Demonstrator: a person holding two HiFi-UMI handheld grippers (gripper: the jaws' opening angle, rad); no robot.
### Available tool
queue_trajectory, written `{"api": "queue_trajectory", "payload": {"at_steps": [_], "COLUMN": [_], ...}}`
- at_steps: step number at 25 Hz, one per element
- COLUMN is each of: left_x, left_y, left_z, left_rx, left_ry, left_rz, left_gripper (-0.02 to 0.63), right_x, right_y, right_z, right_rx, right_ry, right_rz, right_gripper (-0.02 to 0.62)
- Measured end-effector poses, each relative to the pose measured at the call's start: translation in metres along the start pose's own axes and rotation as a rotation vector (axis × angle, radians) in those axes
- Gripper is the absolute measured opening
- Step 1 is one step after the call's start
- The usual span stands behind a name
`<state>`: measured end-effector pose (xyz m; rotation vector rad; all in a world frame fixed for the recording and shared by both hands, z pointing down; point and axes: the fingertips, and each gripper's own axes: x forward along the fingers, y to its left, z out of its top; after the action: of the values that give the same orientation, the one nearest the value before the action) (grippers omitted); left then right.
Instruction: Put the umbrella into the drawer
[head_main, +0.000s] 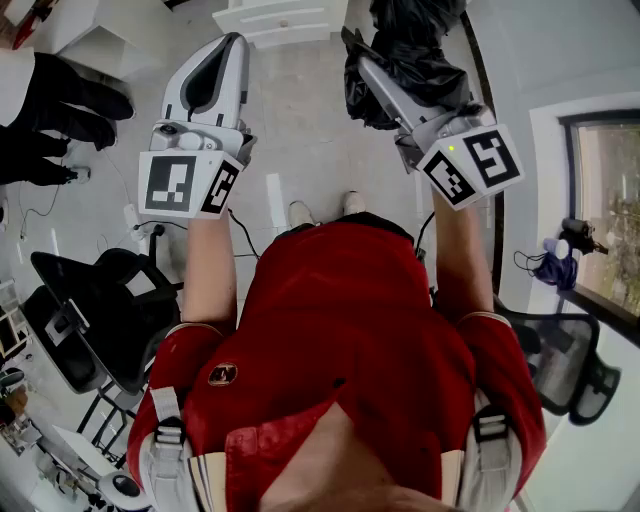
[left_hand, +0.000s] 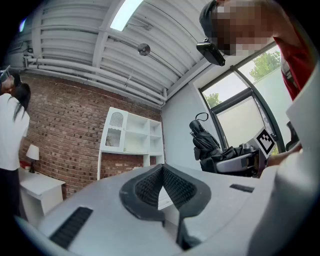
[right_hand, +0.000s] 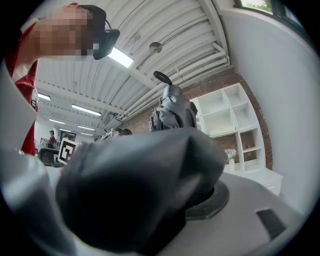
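The black folded umbrella (head_main: 412, 52) sticks up out of my right gripper (head_main: 388, 78), whose jaws stand wide and clamp its bunched fabric. In the right gripper view the umbrella (right_hand: 142, 192) fills the space between the jaws, and its hooked handle (right_hand: 162, 76) rises above. My left gripper (head_main: 229, 45) is held up beside it, shut with its ribbed pads (left_hand: 172, 182) meeting at the tip and nothing in them. A white cabinet with drawer fronts (head_main: 280, 20) stands on the floor ahead. The left gripper view also catches the umbrella (left_hand: 204, 142) at the right.
A black office chair (head_main: 100, 300) is at my left and a mesh chair (head_main: 560, 360) at my right, by a window (head_main: 610, 220). A person in black (head_main: 60, 110) stands at the far left. White open shelves (left_hand: 132, 137) line the brick wall.
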<state>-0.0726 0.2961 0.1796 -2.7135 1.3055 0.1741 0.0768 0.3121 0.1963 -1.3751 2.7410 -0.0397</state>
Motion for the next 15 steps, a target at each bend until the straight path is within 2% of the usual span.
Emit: {"api": "queue_trajectory", "payload": {"at_steps": [6, 15], "left_x": [-0.003, -0.035], "left_y": [0.003, 0.031], "left_z": [0.001, 0.008], "left_rx": [0.003, 0.004], "left_ry": [-0.004, -0.014], "left_rz": [0.008, 0.045], "left_gripper": [0.006, 0.006], "right_x": [-0.002, 0.006], "right_y": [0.000, 0.005], "right_z": [0.001, 0.001], "right_rx": [0.030, 0.058], "right_ry": [-0.007, -0.002], "right_rz": [0.007, -0.041], "right_gripper": [0.287, 0.287]}}
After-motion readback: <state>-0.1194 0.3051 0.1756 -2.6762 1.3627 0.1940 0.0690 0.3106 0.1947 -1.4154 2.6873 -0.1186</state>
